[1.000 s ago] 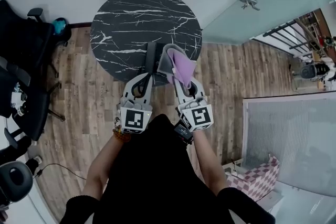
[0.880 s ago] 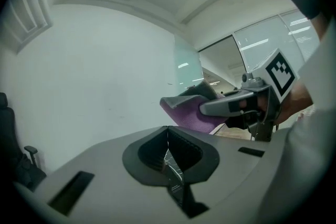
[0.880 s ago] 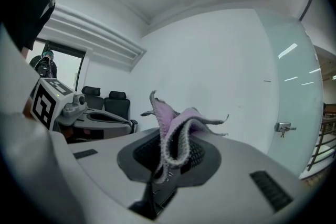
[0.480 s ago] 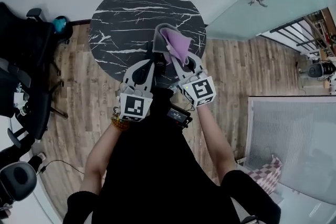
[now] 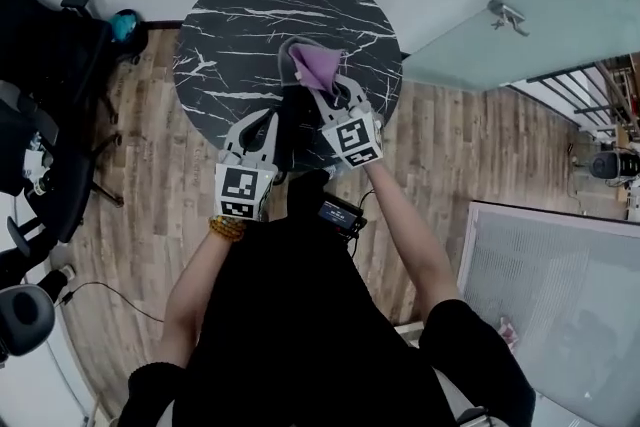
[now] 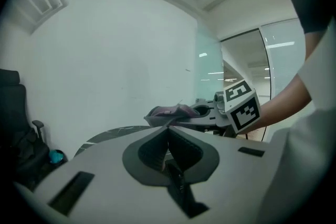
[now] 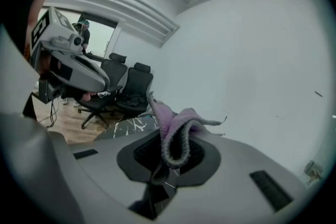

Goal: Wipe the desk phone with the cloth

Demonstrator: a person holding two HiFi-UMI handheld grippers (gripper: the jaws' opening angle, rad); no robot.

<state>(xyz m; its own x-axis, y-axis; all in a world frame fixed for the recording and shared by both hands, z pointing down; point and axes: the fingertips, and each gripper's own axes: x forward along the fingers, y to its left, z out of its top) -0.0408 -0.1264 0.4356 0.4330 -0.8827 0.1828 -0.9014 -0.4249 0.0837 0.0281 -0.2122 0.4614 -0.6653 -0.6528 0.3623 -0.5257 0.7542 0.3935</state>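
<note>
The right gripper [image 5: 328, 93], clamped on the cloth [image 5: 318, 67], holds it just up-right of the dark desk phone [image 5: 296, 131] at frame centre, its long axis seemingly vertical; the left gripper [image 5: 264, 121], jaws together and empty, flanks it left.

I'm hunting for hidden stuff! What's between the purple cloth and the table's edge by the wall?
Nothing. The head view shows only bare black marble table between the cloth, pinched in the right gripper, and that edge.
</note>
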